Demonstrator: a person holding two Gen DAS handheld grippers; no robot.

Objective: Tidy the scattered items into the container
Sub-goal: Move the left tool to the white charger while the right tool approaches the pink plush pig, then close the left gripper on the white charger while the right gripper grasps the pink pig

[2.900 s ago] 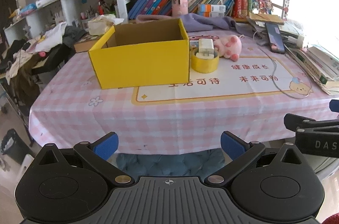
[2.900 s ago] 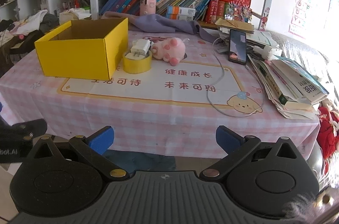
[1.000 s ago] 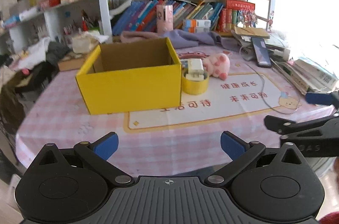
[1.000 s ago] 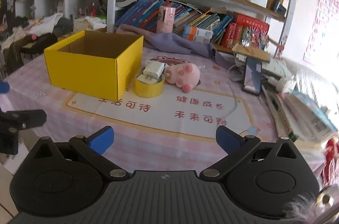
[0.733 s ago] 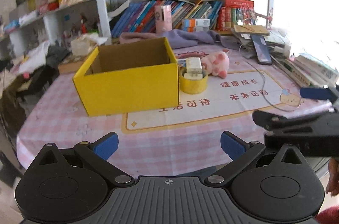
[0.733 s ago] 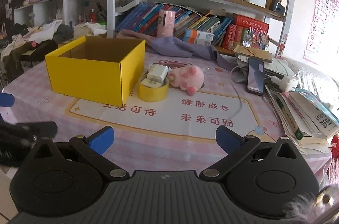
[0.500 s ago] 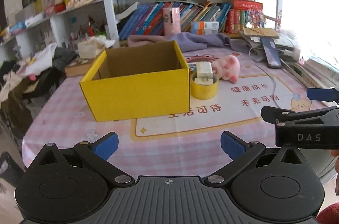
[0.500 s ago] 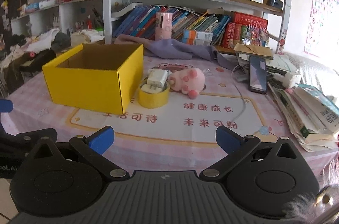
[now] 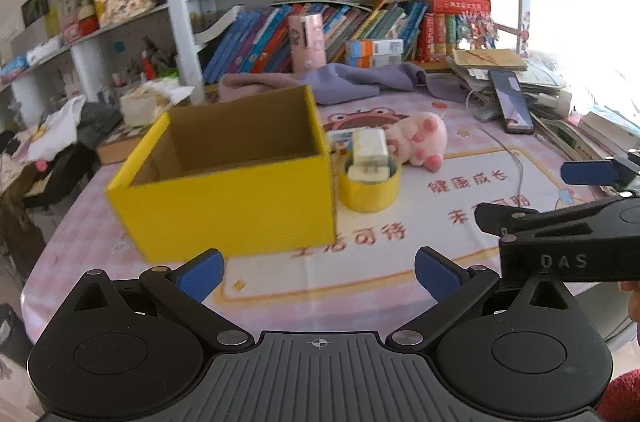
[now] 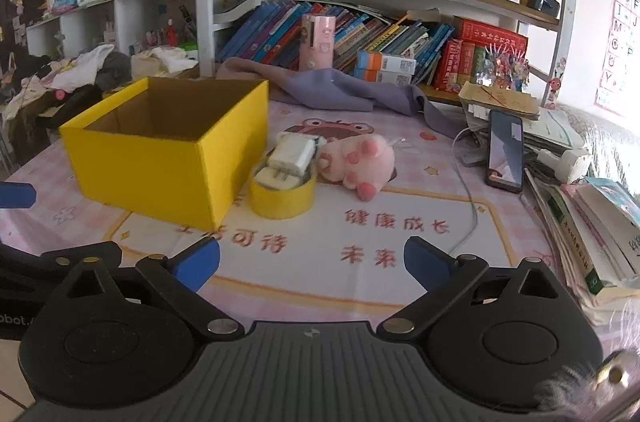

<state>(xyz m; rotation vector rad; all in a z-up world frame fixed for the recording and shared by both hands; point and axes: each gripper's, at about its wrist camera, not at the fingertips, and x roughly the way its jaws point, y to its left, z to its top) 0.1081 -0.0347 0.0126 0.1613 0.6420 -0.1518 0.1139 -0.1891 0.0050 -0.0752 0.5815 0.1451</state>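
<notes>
The pink checked tablecloth [image 10: 420, 286] fills the middle of both views. On it, centre-left, stands the open yellow cardboard box [image 10: 168, 158], top open to take the items; nothing shows inside. Just beside its right wall sits the yellow tape roll [image 10: 282, 198], with a white charger plug [image 10: 290, 160] resting across its top, probably just dropped there. The pink plush paw [image 10: 356, 158] lies touching the roll's right side. Both tongs hover low in frame, well short of these items: the left gripper [image 9: 318, 270] and right gripper [image 10: 312, 262] are each spread wide and hold nothing.
</notes>
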